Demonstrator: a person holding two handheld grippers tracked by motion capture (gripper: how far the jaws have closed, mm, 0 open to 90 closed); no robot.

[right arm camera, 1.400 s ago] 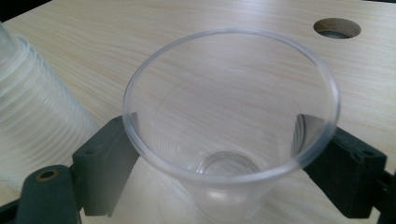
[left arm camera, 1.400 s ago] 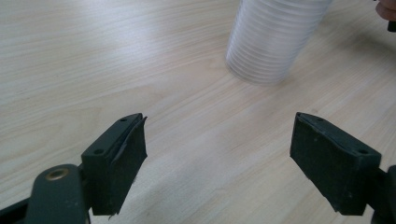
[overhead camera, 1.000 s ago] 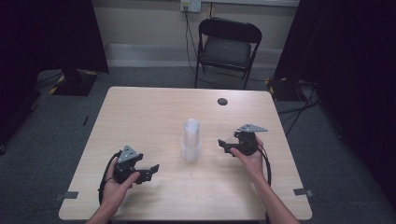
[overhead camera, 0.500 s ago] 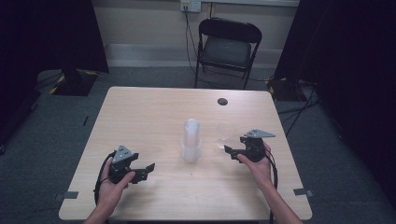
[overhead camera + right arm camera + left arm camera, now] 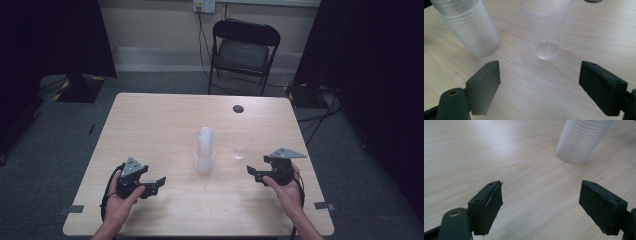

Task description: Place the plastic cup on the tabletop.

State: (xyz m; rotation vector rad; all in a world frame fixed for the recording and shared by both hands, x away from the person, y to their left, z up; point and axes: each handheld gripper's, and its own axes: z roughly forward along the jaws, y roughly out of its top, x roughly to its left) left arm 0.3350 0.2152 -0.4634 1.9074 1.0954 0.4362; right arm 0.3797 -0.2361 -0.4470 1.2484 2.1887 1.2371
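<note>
Stack of clear cups [image 5: 204, 151] stands mid-table [image 5: 165, 115], a single cup [image 5: 240, 145] upright just right of it. I hold both grippers, left [image 5: 159, 183] and right [image 5: 251, 172], fingers spread wide and empty; I judge one cup is placed, so next calls for closing on the stack's top cup.

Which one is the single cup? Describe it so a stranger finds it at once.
Start at the wooden table and find the tall stack of clear cups near its middle. Just beside the stack, on the right gripper's side, stands the single cup. It is alone, upright and open-topped, shorter than the stack.
</note>
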